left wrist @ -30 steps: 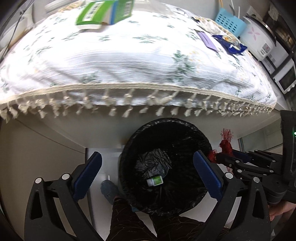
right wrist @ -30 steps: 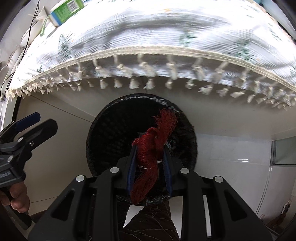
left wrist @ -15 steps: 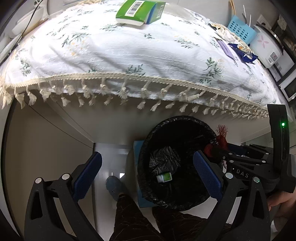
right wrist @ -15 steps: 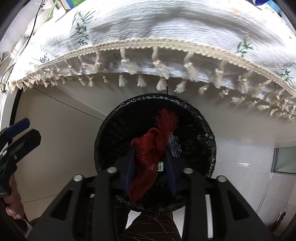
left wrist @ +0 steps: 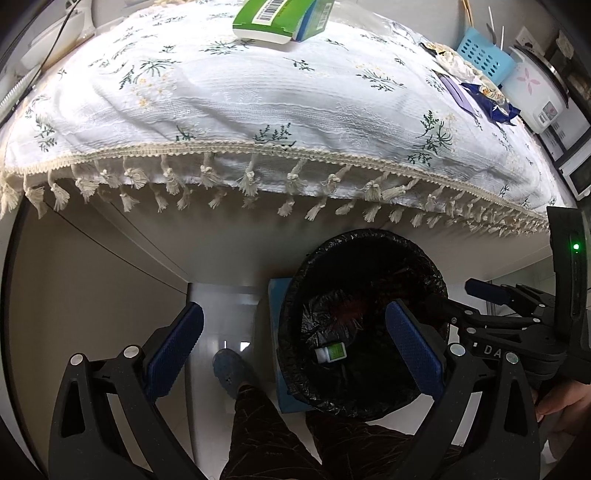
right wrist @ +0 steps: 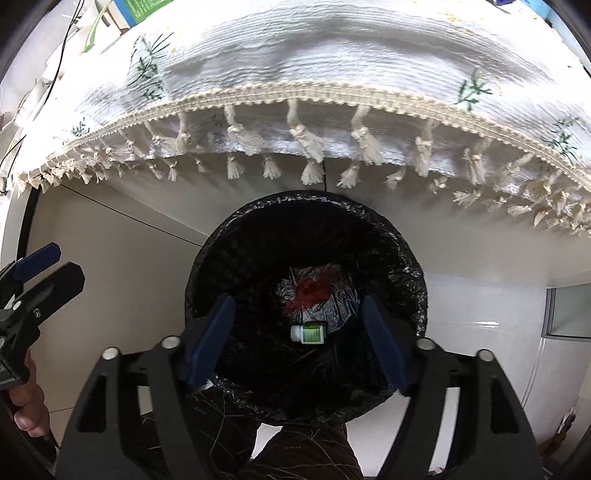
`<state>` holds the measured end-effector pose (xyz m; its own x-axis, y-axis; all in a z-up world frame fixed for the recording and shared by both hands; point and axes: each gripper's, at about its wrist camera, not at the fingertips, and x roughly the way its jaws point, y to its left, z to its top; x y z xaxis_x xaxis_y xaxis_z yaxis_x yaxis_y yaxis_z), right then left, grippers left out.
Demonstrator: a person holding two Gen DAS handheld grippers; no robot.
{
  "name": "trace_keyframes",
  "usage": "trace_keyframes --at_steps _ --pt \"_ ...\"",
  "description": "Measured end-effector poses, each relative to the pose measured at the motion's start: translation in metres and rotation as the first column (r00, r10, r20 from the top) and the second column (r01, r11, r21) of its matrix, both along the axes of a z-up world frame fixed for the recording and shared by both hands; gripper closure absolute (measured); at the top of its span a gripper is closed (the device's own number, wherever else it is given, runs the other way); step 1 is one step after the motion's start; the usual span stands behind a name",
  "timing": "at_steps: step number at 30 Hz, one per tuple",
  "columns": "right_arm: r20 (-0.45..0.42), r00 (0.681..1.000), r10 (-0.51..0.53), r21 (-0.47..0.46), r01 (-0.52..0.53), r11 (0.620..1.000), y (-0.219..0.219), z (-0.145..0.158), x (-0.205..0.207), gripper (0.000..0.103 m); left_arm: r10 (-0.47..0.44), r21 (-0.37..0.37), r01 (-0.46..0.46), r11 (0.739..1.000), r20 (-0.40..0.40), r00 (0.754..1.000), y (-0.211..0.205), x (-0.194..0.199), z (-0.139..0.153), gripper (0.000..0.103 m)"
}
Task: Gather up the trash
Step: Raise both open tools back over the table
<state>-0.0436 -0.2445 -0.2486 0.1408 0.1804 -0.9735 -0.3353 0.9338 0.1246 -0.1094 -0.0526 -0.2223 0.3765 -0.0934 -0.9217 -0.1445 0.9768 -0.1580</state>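
Note:
A black-lined trash bin stands on the floor under the table's edge. Inside it lie a red fibrous tuft and a small green-and-white bottle. My right gripper hangs over the bin, its jaws opening, nothing between them. It also shows from the side as the right gripper in the left wrist view. My left gripper is open and holds nothing, over the floor at the bin's left side. On the table lie a green box and a blue wrapper.
A white flowered tablecloth with tassels overhangs the bin. At the far right stand a blue basket, a rice cooker and a microwave. A person's leg and shoe stand on the white tiles beside a blue box.
The right gripper has opened and the red tuft has dropped from its jaws into the bin. The left gripper's view has slid left, so the bin now sits further right.

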Motion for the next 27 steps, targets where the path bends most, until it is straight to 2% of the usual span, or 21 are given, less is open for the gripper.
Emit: trace_keyframes --at_steps 6,13,27 --pt "0.017 1.0 -0.026 -0.012 0.026 1.0 -0.01 0.014 0.005 0.021 0.002 -0.002 -0.002 1.0 -0.004 1.0 -0.001 0.003 0.004 0.006" --pt "0.076 0.994 -0.073 -0.005 0.074 0.997 -0.023 0.057 0.012 0.01 0.017 0.018 -0.017 1.0 0.022 1.0 0.003 0.008 0.034 0.006" --pt "0.201 0.974 -0.102 0.005 0.103 0.995 -0.035 0.14 0.025 0.009 0.004 0.03 -0.007 1.0 0.09 0.996 -0.001 0.025 0.11 0.006"
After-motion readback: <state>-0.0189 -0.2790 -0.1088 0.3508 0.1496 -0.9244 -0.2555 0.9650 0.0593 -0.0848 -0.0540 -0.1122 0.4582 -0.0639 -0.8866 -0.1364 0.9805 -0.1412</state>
